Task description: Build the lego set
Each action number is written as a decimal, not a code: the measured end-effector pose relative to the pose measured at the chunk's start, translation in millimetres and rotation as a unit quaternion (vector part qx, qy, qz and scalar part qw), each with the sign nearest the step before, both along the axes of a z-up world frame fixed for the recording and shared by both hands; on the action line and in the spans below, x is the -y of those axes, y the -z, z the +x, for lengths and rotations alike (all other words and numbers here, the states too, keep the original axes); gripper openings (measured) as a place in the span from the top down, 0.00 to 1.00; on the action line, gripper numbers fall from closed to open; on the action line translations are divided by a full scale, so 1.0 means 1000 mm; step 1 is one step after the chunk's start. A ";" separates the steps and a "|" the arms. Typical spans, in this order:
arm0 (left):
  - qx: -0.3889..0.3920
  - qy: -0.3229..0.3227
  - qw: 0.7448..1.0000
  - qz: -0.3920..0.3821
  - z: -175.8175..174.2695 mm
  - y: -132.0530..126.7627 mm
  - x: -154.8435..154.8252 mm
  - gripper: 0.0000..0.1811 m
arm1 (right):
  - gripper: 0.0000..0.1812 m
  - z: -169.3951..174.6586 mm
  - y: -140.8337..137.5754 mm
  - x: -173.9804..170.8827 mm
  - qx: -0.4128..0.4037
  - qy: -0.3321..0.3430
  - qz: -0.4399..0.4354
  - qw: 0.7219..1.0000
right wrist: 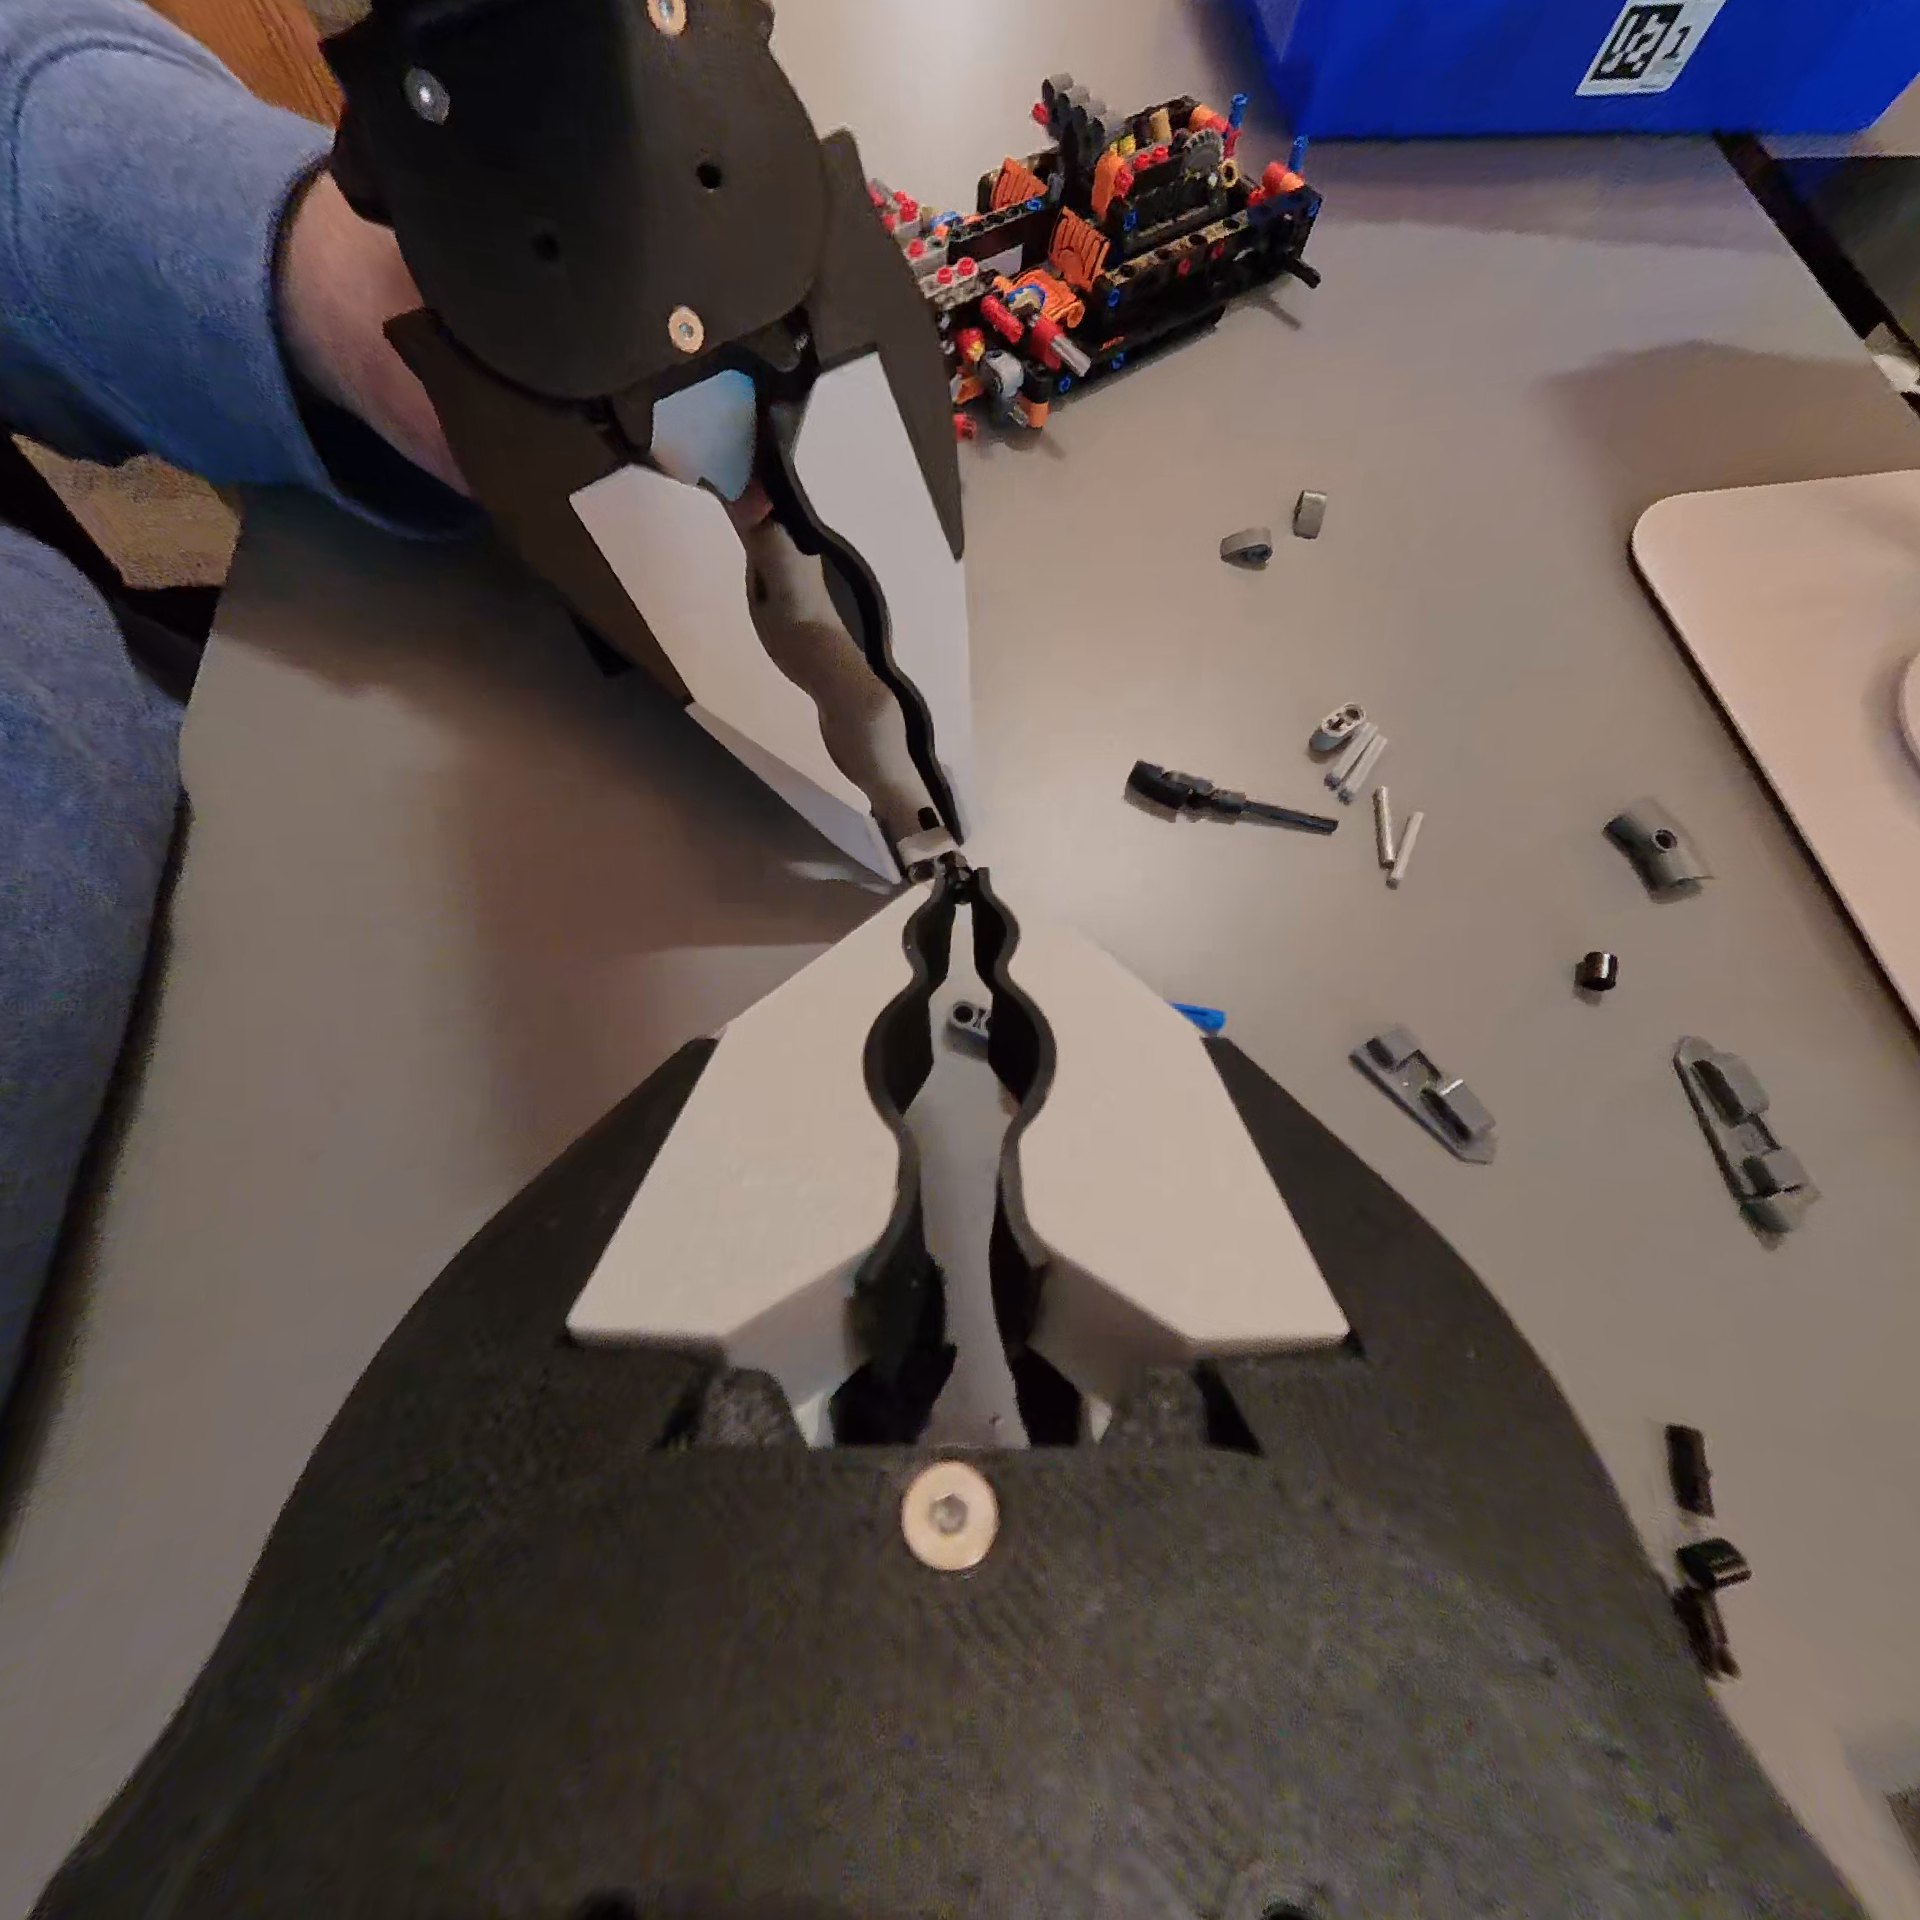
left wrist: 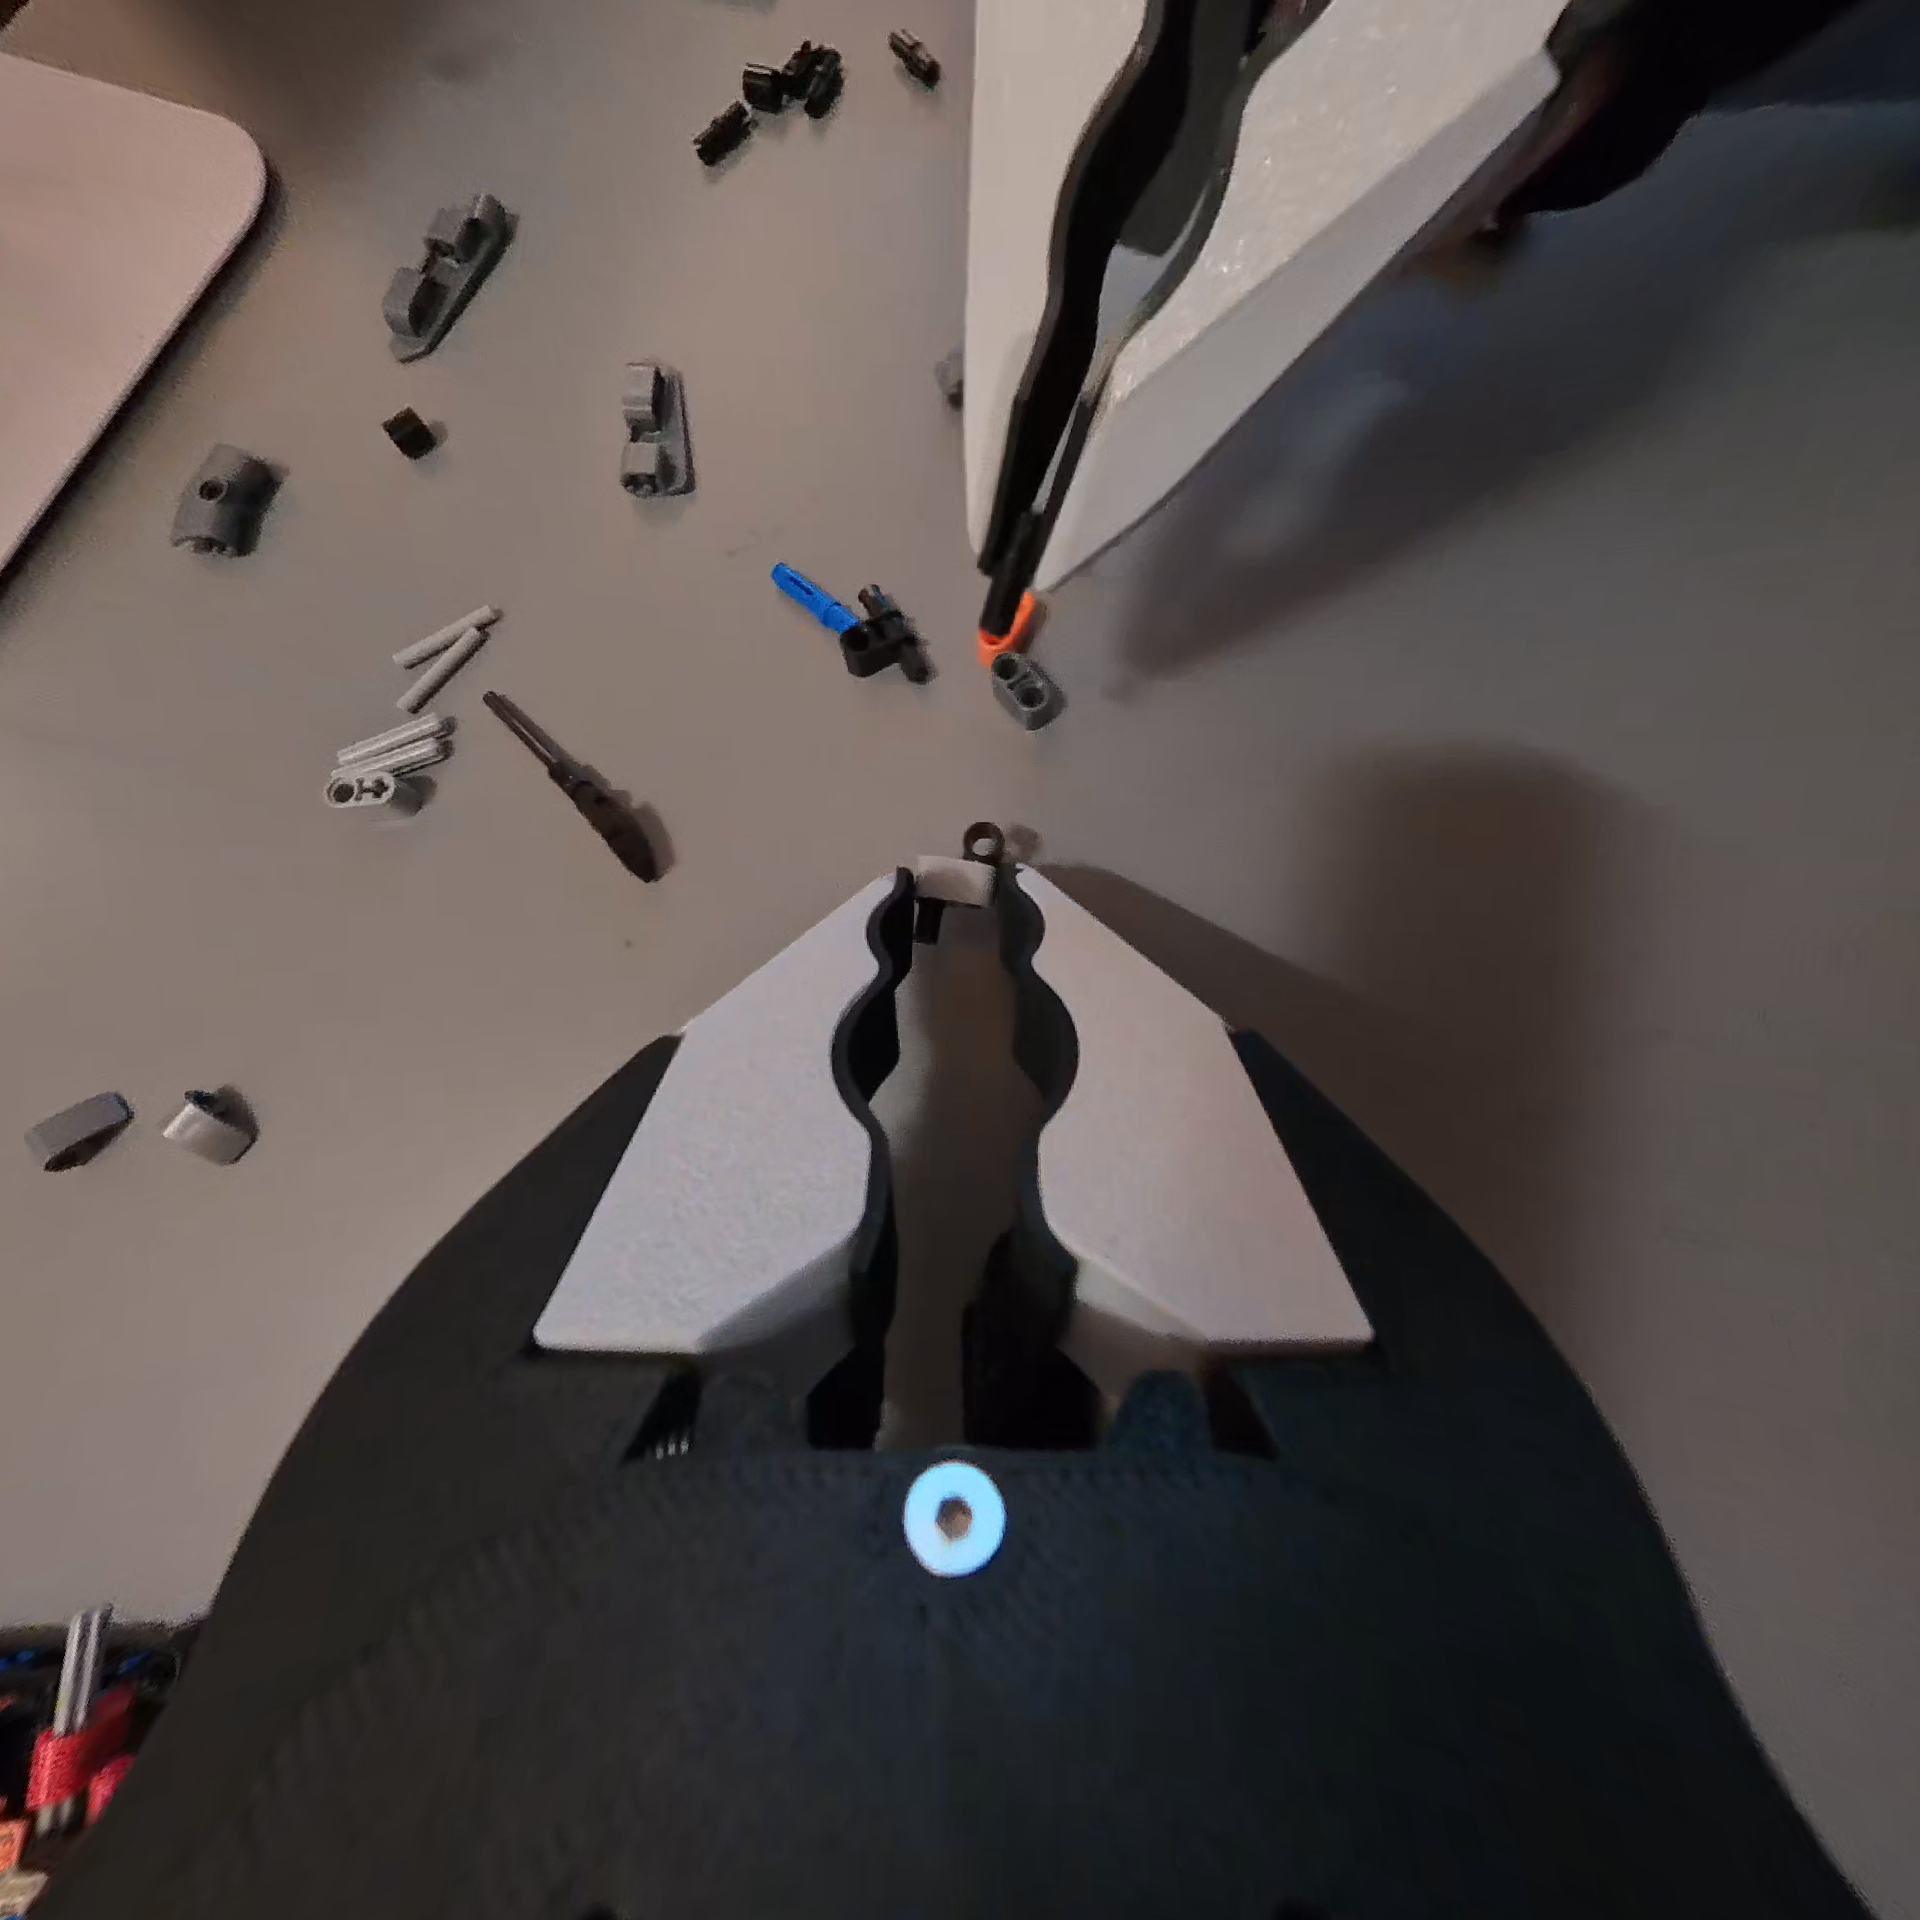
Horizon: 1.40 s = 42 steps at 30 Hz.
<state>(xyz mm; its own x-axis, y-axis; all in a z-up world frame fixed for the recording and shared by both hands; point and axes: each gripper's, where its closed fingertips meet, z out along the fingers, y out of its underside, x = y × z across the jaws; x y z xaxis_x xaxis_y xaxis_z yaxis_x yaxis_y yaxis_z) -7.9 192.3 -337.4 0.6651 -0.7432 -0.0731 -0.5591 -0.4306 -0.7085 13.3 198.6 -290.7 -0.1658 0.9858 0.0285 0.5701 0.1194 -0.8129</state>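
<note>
My left gripper [left wrist: 956, 883] is shut on a small light-grey piece [left wrist: 951, 881] with a black ringed pin [left wrist: 982, 837] sticking out past the tips. It also shows in the right wrist view [right wrist: 925, 844], coming in from the upper left. My right gripper [right wrist: 956, 891] is shut; in the left wrist view [left wrist: 1006, 621] a small orange piece [left wrist: 1013, 632] sits in its tips. The two grippers' tips point at each other, close above the grey table [left wrist: 1351, 831]. A grey two-hole beam [left wrist: 1027, 686] lies just under the right tips.
Loose parts lie on the table: a blue pin on a black connector [left wrist: 847, 623], grey axles [left wrist: 442, 655], a black shaft [right wrist: 1216, 802], grey panels [right wrist: 1423, 1101]. A part-built model [right wrist: 1101, 239] and a blue bin [right wrist: 1507, 62] stand at the back. A beige tray [right wrist: 1787, 675] is at the right. A blue sleeve [right wrist: 125, 260] holds the left gripper. There is about 6 centimeters between the tips of the two grippers.
</note>
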 end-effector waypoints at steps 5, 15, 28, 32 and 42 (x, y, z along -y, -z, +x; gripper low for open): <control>-0.014 0.066 0.998 -0.016 0.023 0.007 0.016 0.92 | 1.00 0.009 0.018 0.017 0.039 -0.027 0.010 0.999; -0.039 0.106 0.994 -0.005 0.036 0.008 0.021 0.92 | 1.00 0.018 0.041 0.029 0.097 -0.050 0.060 0.992; -0.030 0.106 0.994 0.009 0.035 0.007 0.021 0.90 | 1.00 0.019 0.044 0.029 0.124 -0.053 0.093 0.987; -0.024 0.095 0.995 -0.002 0.030 0.007 0.020 0.88 | 1.00 0.020 0.044 0.030 0.123 -0.051 0.089 0.987; -0.018 0.095 0.995 0.005 0.037 0.007 0.023 0.93 | 1.00 0.023 0.044 0.030 0.125 -0.047 0.111 0.985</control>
